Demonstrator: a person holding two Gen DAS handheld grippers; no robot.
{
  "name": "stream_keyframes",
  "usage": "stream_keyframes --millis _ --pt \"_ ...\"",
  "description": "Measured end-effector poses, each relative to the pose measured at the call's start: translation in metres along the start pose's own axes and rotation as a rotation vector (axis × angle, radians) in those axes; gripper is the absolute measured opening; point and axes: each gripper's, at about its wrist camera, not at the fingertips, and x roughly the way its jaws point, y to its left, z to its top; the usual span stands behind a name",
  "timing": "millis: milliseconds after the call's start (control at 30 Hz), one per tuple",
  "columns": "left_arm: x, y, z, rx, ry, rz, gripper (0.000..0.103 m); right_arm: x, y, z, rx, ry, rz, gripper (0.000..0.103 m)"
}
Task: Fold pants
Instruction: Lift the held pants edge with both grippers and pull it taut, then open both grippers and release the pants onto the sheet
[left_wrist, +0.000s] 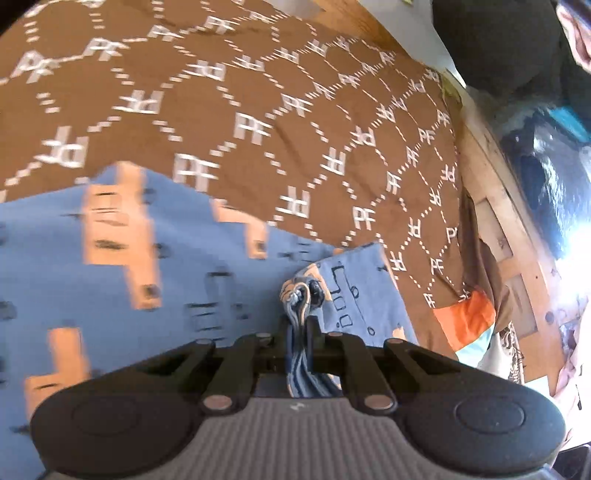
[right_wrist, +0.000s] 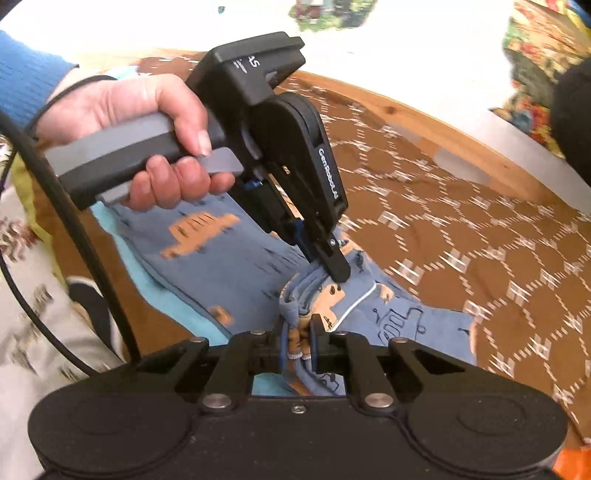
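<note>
Mid-fold: both grippers carrying the bunched edge of the pants (right_wrist: 229, 254) across the bed.

Left gripper (right_wrist: 334, 266), held in my left hand (right_wrist: 147, 140): fingers nearly closed, pinching several stacked layers of blue fabric. Right gripper (right_wrist: 297, 339), just near of it: fingers narrow, clamped on the same bundle. Rest of the pants lies on the brown bedspread (left_wrist: 258, 92), trailing left. Next, I reckon: lay the edge down aligned and flat, then release both.

Soft matt cloth pants (left_wrist: 155, 280) lie on a woven cloth blanket (left_wrist: 258, 92); beyond the matt plastic claw (right_wrist: 301, 343), smooth wood frame (right_wrist: 417, 118).
</note>
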Motion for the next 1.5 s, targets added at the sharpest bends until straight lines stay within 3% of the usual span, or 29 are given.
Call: stream_keyframes --millis 267,500,600,700,733,767,833,900,1000,1033,1100,1167,1267,1333,1433,1500 --pt "-0.040 0.042 -0.002 -0.037 -0.044 0.026 0.007 0.023 0.027 0.035 -0.003 0.011 0.119 0.012" --pt "-0.052 0.063 -0.011 -0.063 -0.056 0.049 0.009 0.038 0.045 0.039 -0.040 0.042 0.171 0.012" --pt "-0.053 0.064 -0.015 -0.073 -0.061 0.079 0.022 0.042 0.049 0.034 -0.057 0.050 0.189 0.022" --pt "-0.065 0.059 -0.017 -0.081 -0.093 0.087 0.053 0.028 0.039 0.033 -0.028 0.012 0.211 0.044" --pt "-0.070 0.054 -0.019 -0.062 -0.118 0.116 0.065 0.019 0.032 0.031 -0.027 -0.010 0.195 0.045" --pt "-0.075 0.051 -0.022 -0.044 -0.140 0.144 0.070 0.011 0.024 0.029 -0.028 -0.025 0.165 0.047" --pt "-0.084 0.039 -0.027 -0.005 -0.179 0.189 0.070 -0.002 0.004 0.022 -0.013 -0.037 0.094 0.054" --pt "-0.084 0.027 -0.032 0.021 -0.197 0.198 0.070 -0.005 -0.019 0.013 0.006 -0.026 0.003 0.055" --pt "-0.071 0.004 -0.036 0.048 -0.184 0.279 0.066 0.006 -0.055 0.007 0.040 0.036 -0.165 0.055" --pt "-0.065 -0.001 -0.037 0.060 -0.176 0.297 0.063 0.011 -0.067 0.006 0.062 0.039 -0.183 0.056" --pt "-0.051 -0.006 -0.042 0.074 -0.136 0.364 0.056 0.025 -0.086 0.007 0.091 0.046 -0.183 0.069" --pt "-0.041 -0.002 -0.050 0.089 -0.117 0.426 0.056 0.044 -0.099 0.008 0.113 0.036 -0.127 0.079" --pt "-0.045 0.005 -0.061 0.096 -0.168 0.417 0.056 0.076 -0.114 0.003 0.166 0.064 -0.075 0.076" --pt "-0.051 0.010 -0.065 0.082 -0.181 0.414 0.055 0.094 -0.119 -0.005 0.133 0.108 -0.149 0.076" --pt "-0.054 0.012 -0.067 0.090 -0.179 0.423 0.049 0.094 -0.132 -0.013 0.158 0.097 -0.257 0.082" --pt "-0.059 0.010 -0.065 0.085 -0.167 0.437 0.050 0.083 -0.135 -0.012 0.172 0.091 -0.328 0.076"
